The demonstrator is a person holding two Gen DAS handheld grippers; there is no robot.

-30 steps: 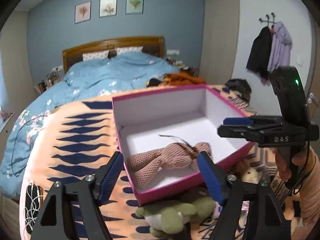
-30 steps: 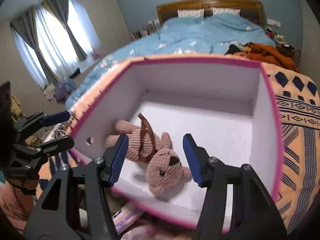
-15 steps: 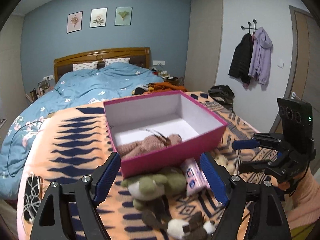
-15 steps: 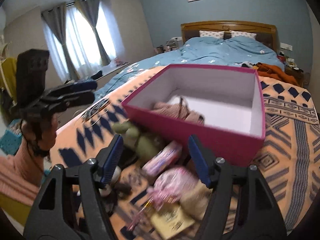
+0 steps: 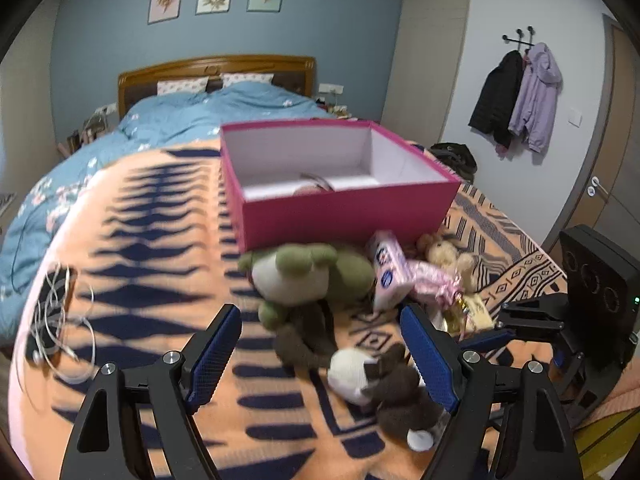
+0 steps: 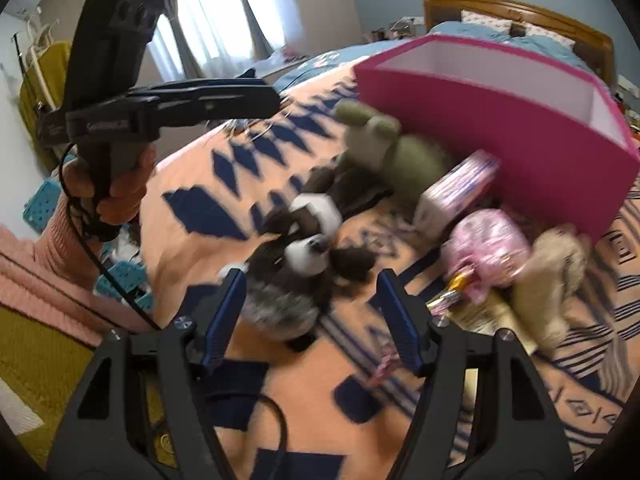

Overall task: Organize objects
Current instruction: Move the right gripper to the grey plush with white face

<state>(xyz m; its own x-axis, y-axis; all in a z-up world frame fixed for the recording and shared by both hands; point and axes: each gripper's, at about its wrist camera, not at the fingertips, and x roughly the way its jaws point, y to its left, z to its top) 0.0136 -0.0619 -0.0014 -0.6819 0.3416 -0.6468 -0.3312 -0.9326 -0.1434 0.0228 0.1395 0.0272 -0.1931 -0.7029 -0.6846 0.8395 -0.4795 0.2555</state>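
A pink box (image 5: 344,216) (image 6: 500,116) stands on the orange patterned blanket (image 5: 152,264), with a pink knitted bear barely showing inside it (image 5: 308,190). In front of it lie a green plush (image 5: 312,272) (image 6: 396,148), a brown-and-white plush dog (image 5: 384,384) (image 6: 308,256), a pink-and-white packet (image 5: 388,272) (image 6: 460,192), a shiny pink wrapped item (image 5: 432,284) (image 6: 488,248) and a beige plush (image 5: 448,256) (image 6: 552,276). My left gripper (image 5: 320,356) is open and empty, above the plush dog. My right gripper (image 6: 312,320) is open and empty, close over the dog.
A phone with a coiled white cable (image 5: 52,320) lies at the blanket's left edge. A bed with blue bedding (image 5: 192,116) is behind. Coats (image 5: 520,104) hang on the right wall. A yellow flat packet (image 6: 488,312) lies beside the pink wrapped item.
Both grippers have pulled back out of the pink box and dropped low toward the toys in front of it. The knitted bear stays in the box.
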